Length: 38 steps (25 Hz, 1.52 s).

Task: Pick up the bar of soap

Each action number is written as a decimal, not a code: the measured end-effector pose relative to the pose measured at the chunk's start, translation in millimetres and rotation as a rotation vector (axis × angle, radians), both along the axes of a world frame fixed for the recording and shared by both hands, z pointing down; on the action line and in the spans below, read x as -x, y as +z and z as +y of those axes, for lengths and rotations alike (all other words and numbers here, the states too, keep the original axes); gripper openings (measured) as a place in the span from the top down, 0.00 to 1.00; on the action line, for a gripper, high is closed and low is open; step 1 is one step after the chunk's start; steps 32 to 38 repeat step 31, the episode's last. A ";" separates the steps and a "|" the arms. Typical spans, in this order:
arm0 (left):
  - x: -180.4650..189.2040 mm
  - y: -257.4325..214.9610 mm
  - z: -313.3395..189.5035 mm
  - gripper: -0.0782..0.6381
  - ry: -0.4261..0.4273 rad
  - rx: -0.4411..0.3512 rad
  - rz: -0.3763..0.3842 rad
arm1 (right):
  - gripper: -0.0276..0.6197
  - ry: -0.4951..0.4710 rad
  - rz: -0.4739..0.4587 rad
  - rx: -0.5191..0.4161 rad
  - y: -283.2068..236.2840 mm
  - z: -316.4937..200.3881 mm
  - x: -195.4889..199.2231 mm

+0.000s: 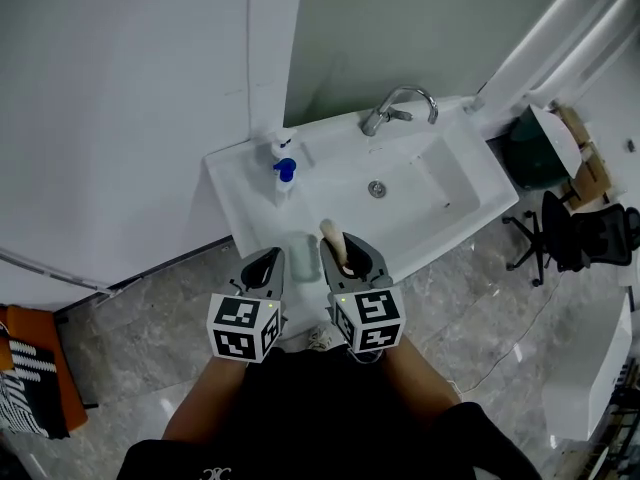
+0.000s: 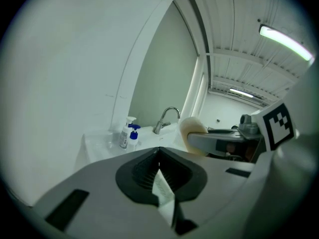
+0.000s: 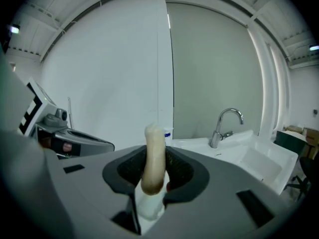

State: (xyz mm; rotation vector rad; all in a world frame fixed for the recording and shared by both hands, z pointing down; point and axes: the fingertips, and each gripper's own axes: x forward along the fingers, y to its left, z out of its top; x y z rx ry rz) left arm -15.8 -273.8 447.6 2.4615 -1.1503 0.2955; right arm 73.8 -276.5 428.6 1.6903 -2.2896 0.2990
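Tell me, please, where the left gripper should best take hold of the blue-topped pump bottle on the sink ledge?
Probably its body below the pump head, jaws level across it, coming from the front of the sink: the pump bottle stands upright, and a white spray bottle stands close behind it.

White wall [image 1: 120,98], grey marble floor [image 1: 160,328]

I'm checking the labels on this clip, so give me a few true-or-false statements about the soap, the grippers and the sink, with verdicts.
1. The right gripper is closed on the bar of soap. True.
2. The left gripper grips a bottle. False: its jaws are together, with nothing between them.
3. The soap lies in the sink basin. False: it is held up in the right gripper.
4. A blue pump bottle stands on the sink's rim. True.
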 end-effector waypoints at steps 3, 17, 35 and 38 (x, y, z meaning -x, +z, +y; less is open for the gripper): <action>-4.6 -7.9 2.2 0.88 0.012 -0.021 -0.002 | 0.77 0.023 -0.023 -0.046 -14.8 12.0 -8.6; -17.2 -11.4 16.1 0.88 0.065 -0.022 -0.015 | 0.78 0.073 -0.047 -0.060 -9.5 34.1 -22.4; -12.2 -8.2 25.9 0.88 0.078 -0.018 -0.027 | 0.78 0.059 -0.080 -0.039 -4.3 46.1 -12.2; -12.2 -8.2 25.9 0.88 0.078 -0.018 -0.027 | 0.78 0.059 -0.080 -0.039 -4.3 46.1 -12.2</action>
